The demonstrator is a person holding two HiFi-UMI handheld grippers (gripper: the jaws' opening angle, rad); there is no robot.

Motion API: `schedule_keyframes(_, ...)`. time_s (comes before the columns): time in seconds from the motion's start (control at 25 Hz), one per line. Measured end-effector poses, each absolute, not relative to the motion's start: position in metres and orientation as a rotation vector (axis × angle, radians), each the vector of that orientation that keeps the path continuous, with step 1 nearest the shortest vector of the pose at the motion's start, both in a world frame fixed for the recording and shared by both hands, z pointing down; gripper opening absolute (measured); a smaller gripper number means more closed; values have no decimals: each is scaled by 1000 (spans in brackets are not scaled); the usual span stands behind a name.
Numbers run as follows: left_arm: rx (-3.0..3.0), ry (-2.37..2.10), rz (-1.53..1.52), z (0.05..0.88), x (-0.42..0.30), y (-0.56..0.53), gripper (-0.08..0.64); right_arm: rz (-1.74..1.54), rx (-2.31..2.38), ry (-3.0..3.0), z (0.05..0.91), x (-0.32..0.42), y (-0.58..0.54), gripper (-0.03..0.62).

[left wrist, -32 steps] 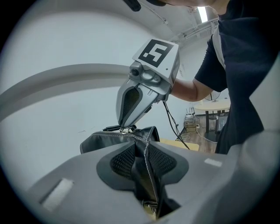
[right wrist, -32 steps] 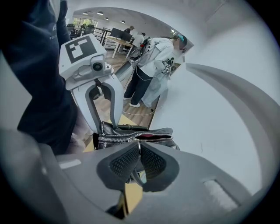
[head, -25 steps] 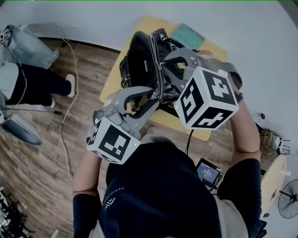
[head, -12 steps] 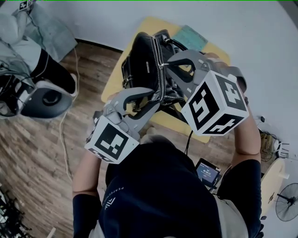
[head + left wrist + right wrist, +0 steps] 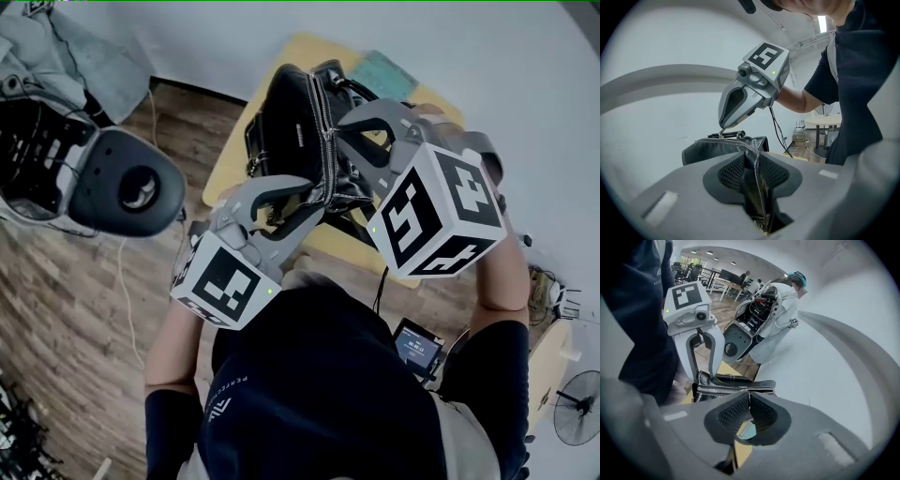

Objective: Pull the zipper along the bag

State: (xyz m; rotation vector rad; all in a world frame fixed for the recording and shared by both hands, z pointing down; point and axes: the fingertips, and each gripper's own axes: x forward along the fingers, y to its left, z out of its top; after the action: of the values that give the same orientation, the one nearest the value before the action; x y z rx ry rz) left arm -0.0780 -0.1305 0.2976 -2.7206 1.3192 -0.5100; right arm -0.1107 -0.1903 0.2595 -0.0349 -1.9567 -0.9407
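A black bag [image 5: 291,122] with a silver zipper [image 5: 325,141] lies on the yellow table [image 5: 234,150]. My left gripper [image 5: 317,197] is shut on the bag's near end, and the black fabric and zipper seam are pinched between its pads [image 5: 752,159]. From the right, my right gripper [image 5: 336,129] reaches down onto the zipper line. Its jaws have just been closing and now pinch the small metal zipper pull [image 5: 721,134]. In the right gripper view the pads [image 5: 736,413] meet at the bag's top edge [image 5: 736,386], with the left gripper [image 5: 704,373] beyond.
A teal pad [image 5: 380,73] lies at the table's far end. A large machine with a dark round head [image 5: 122,192] stands on the wood floor at the left, close to the table. A small screen device [image 5: 419,349] and a fan [image 5: 577,408] are at the right.
The dark-headed machine at the left has come further into the head view, towards the table. Both grippers stay at the bag, and the right one has shifted only slightly.
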Motion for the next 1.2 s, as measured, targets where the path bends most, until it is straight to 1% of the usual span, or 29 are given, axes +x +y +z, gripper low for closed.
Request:
schedule_keyframes(0.36, -2712, 1320, -524, 296, -78, -130, 117, -1057, 51, -1919, 264, -121, -200, 18)
schedule_keyframes(0.64, -2716, 1316, -522, 297, -78, -125, 117, -1070, 89, -1926, 265, -125, -204, 14)
schedule_keyframes(1.2, -2734, 1335, -491, 298, -77, -129, 118, -1099, 226, -1939, 263, -148, -249, 18)
